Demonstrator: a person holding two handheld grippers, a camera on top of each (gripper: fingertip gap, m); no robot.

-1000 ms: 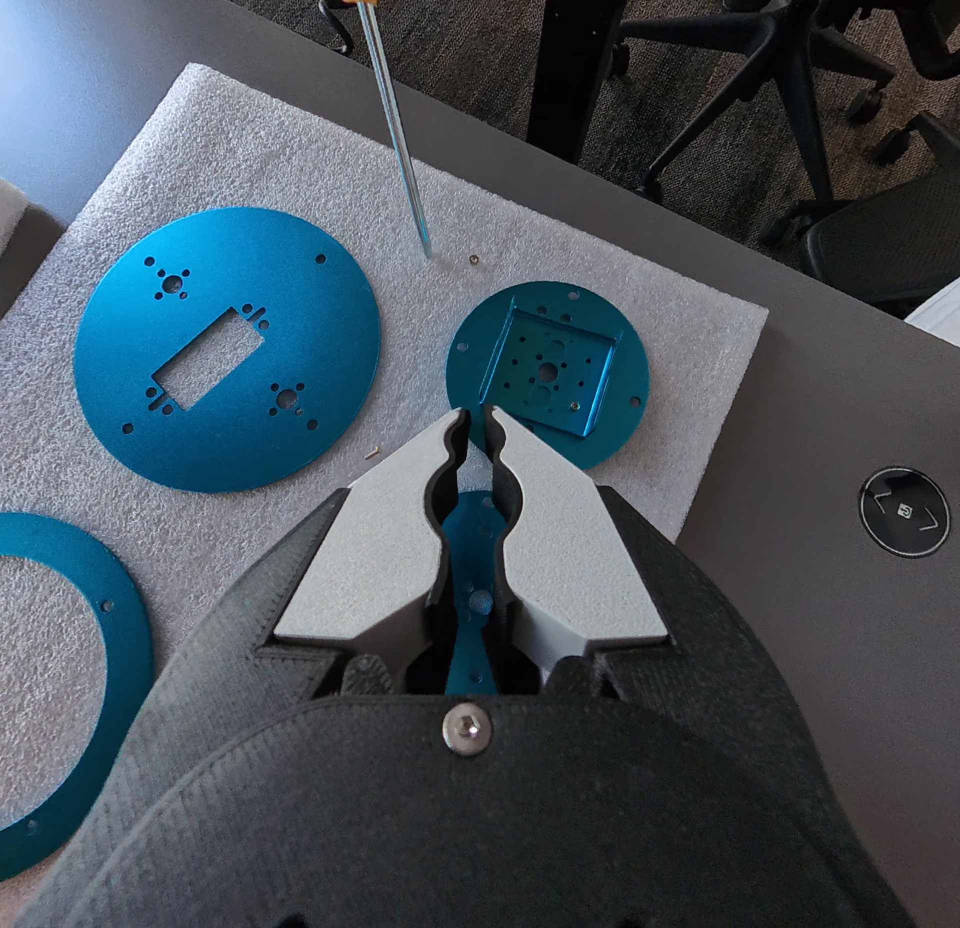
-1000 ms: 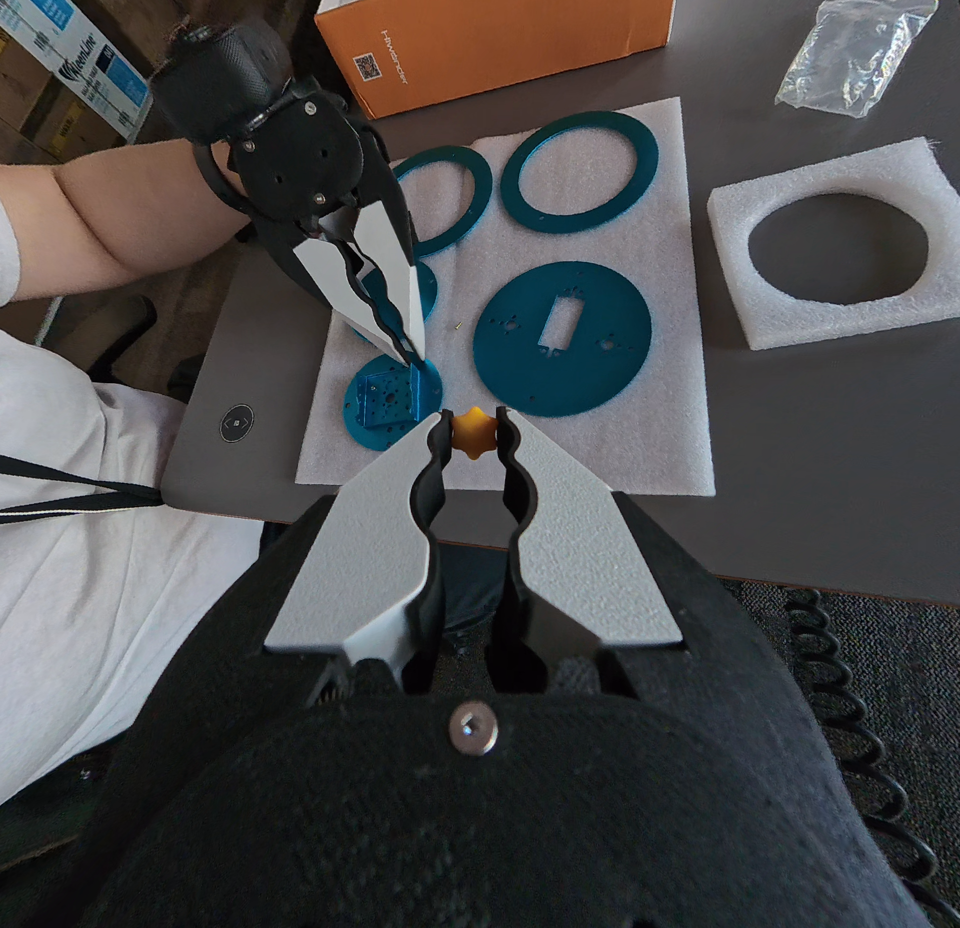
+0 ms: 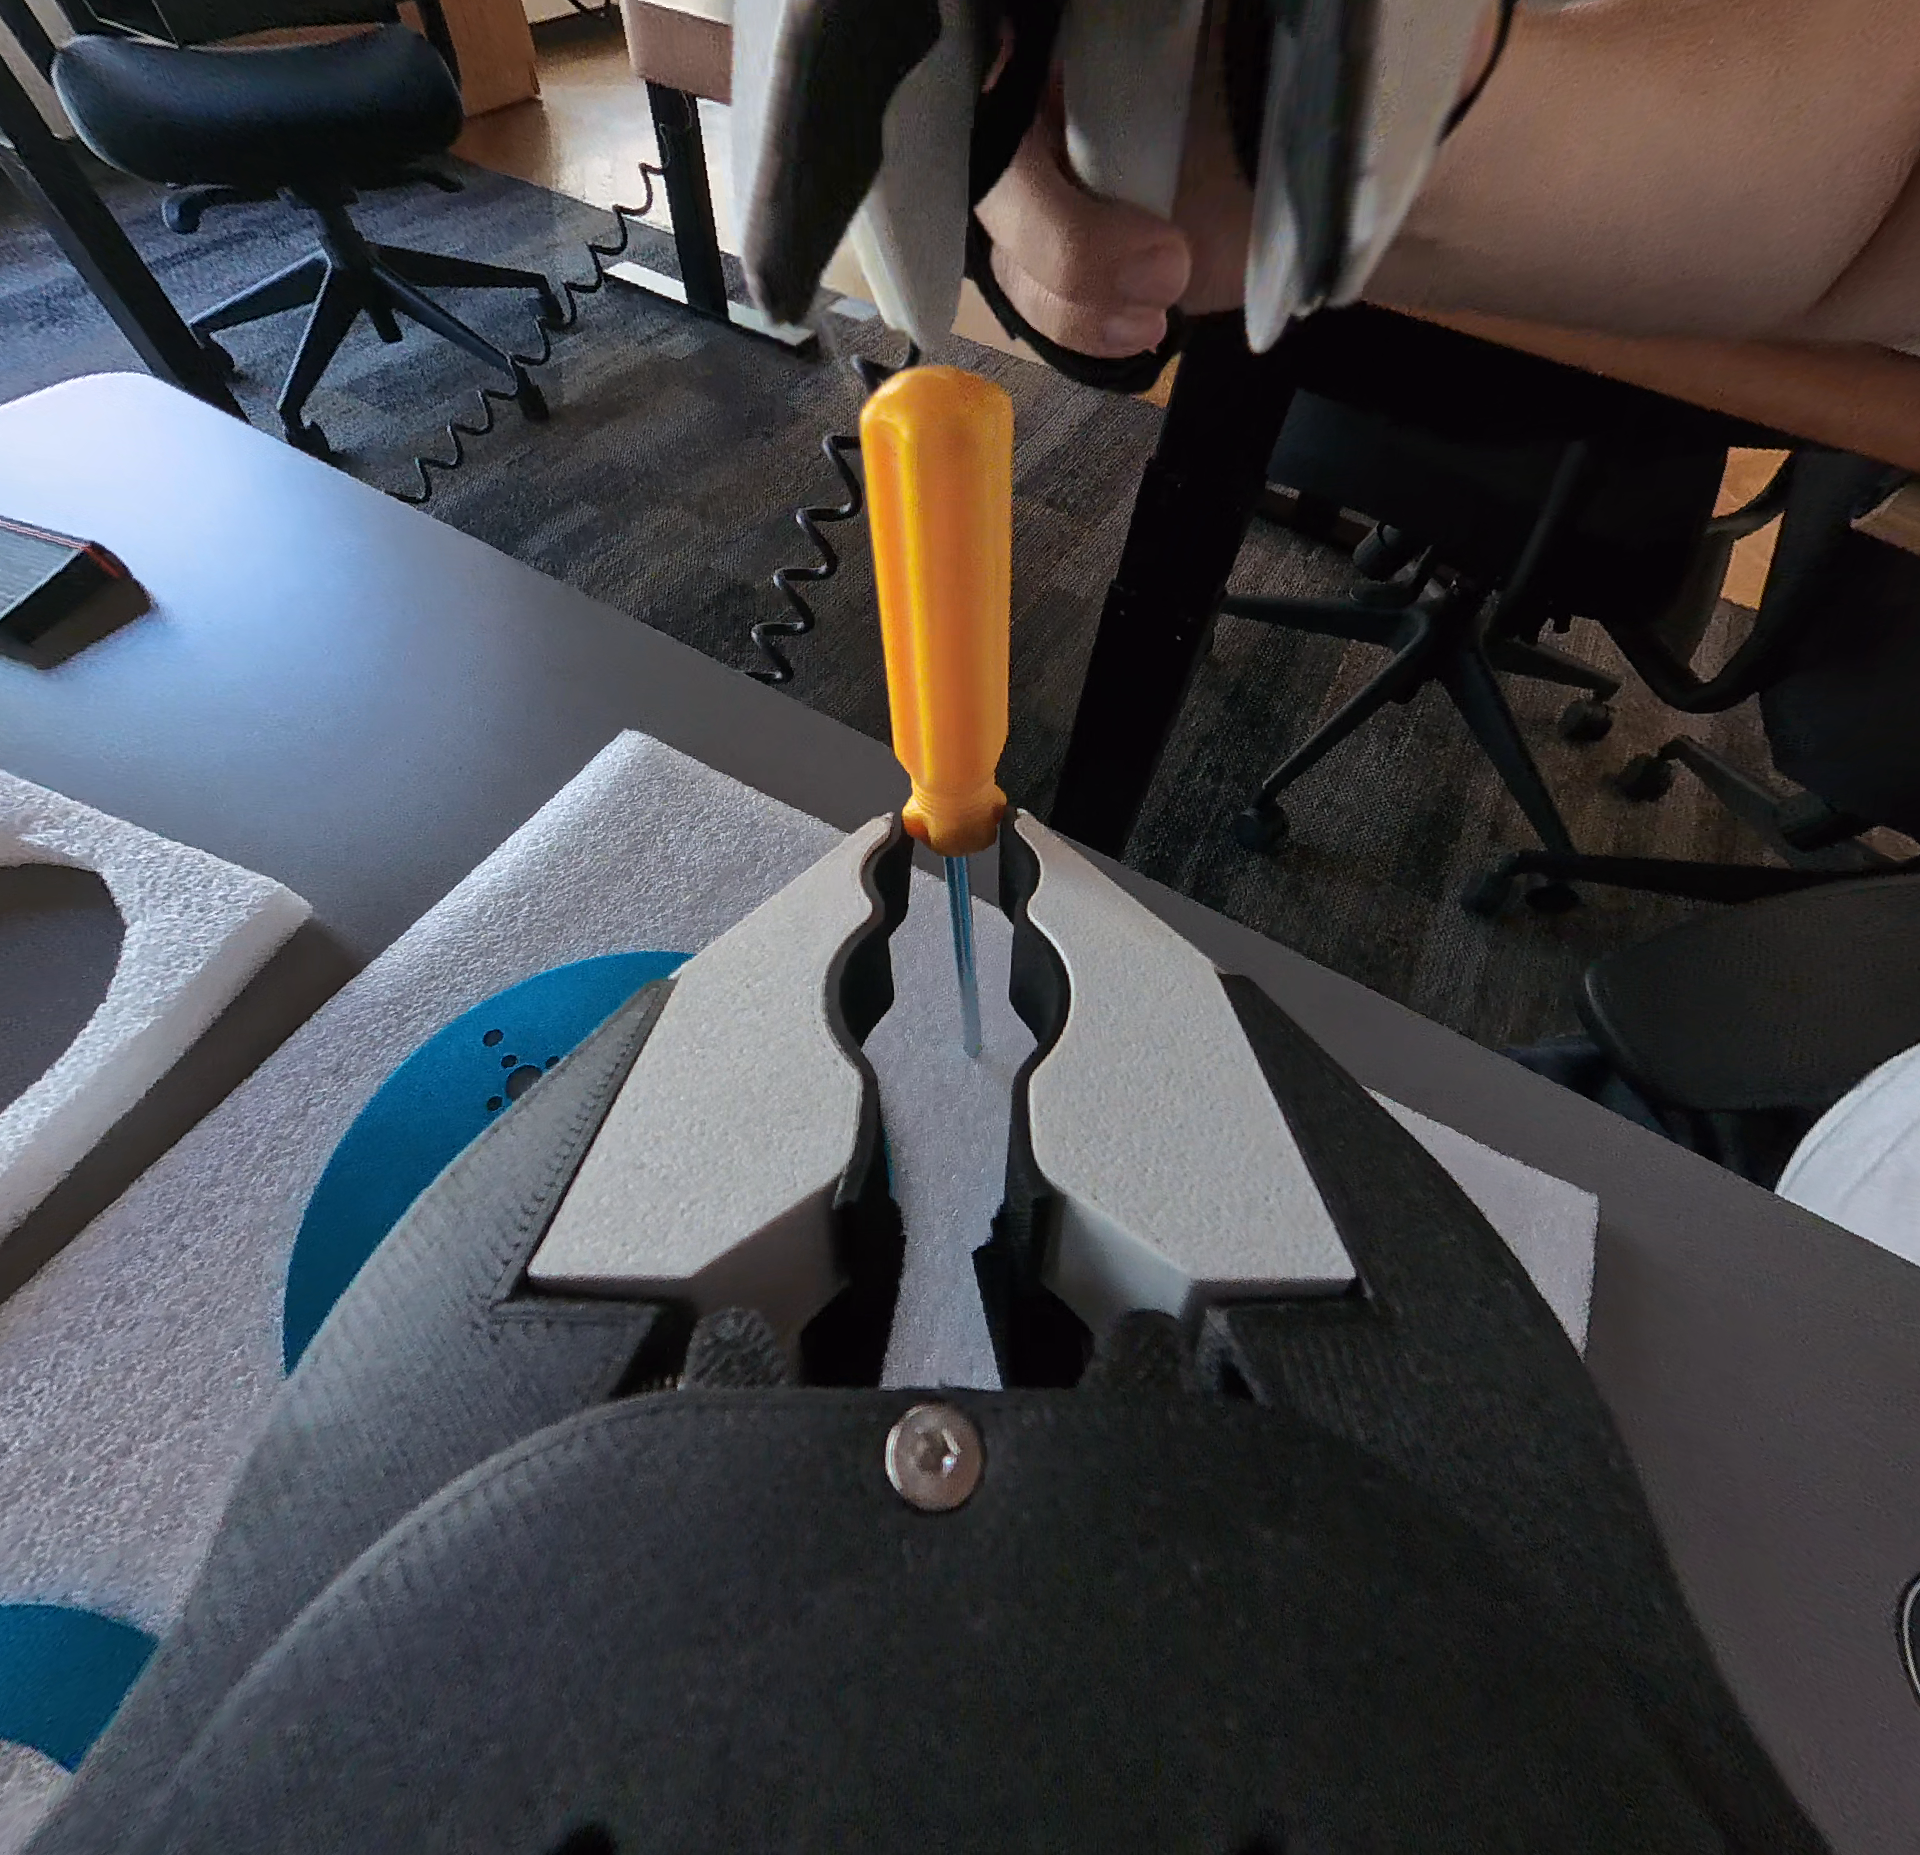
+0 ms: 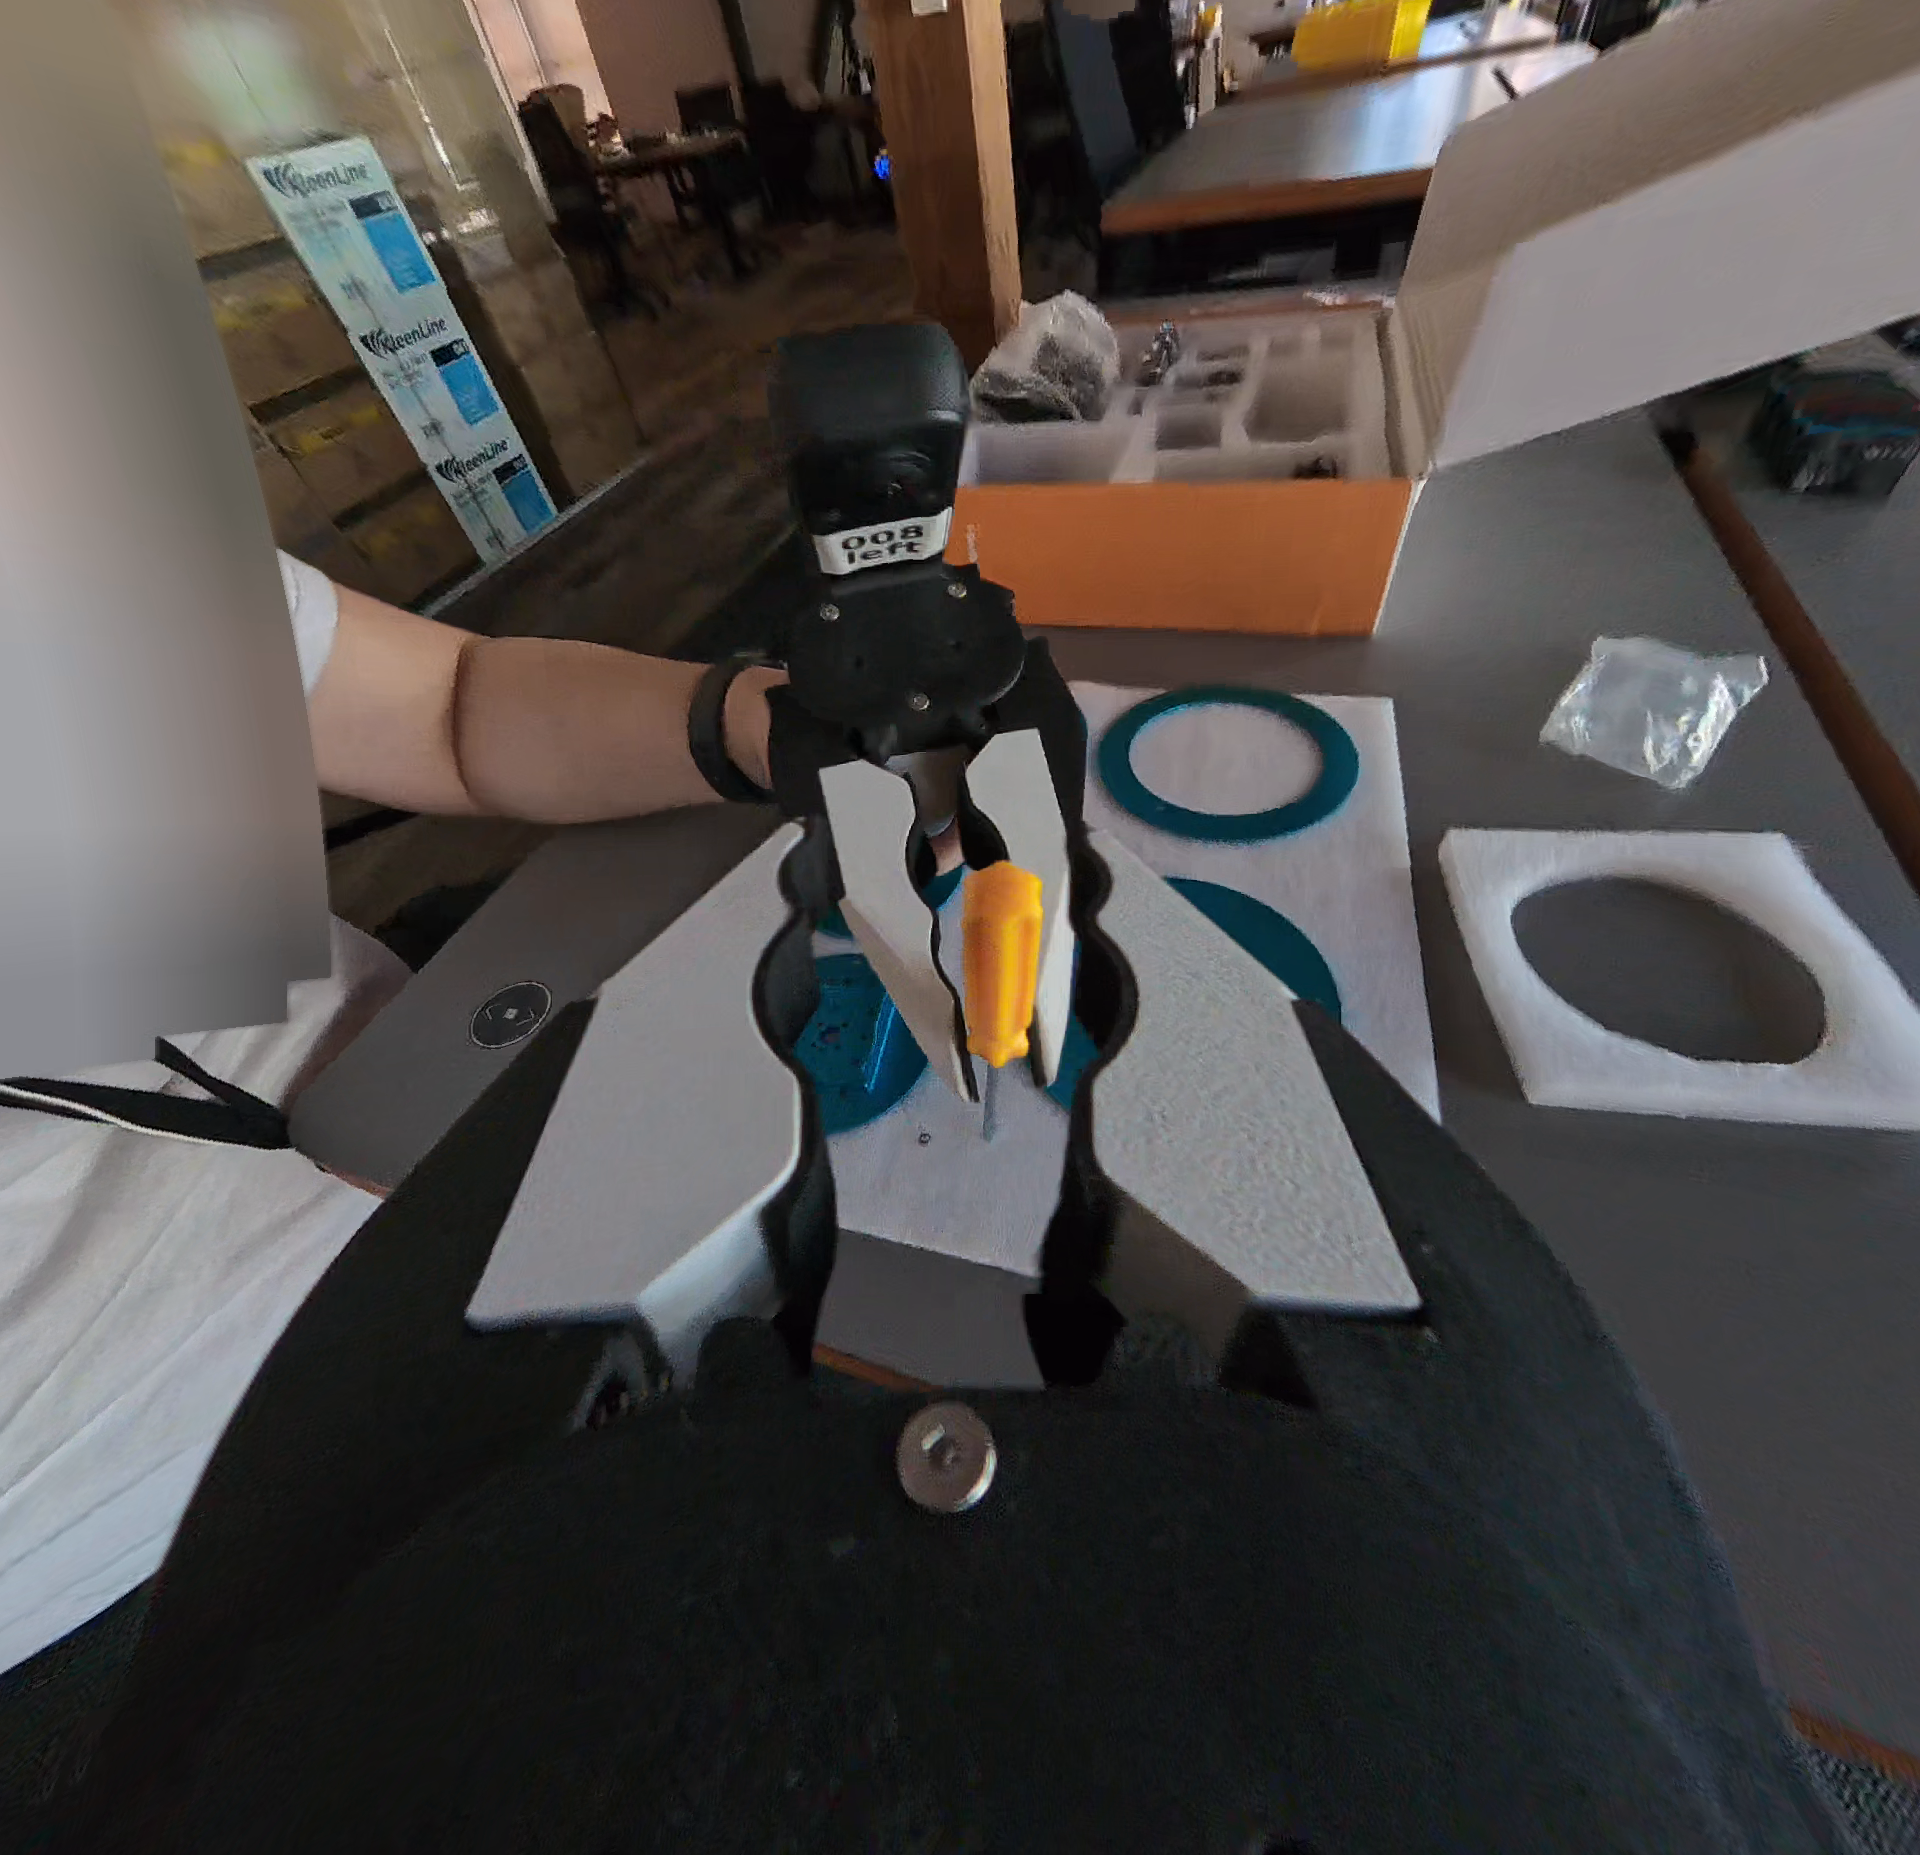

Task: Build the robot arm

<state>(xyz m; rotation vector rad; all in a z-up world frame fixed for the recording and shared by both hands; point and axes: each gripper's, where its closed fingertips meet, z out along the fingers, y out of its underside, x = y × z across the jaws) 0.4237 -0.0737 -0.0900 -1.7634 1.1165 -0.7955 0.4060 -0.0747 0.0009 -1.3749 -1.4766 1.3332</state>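
My left tongs [image 3: 954, 831] pinch the orange screwdriver [image 3: 940, 600] low on its handle, tip stuck in the foam sheet [image 3: 644, 839]. My right tongs [image 4: 945, 849] gape open at 12 o'clock. A loose pinch could let it tip over.

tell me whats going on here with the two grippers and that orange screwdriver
A person holds a gripper in each hand over a white foam sheet with blue metal discs and rings. The left gripper pinches the base of the orange-handled screwdriver, which stands upright, tip on the foam. The right gripper is open and near the handle, gripping nothing.
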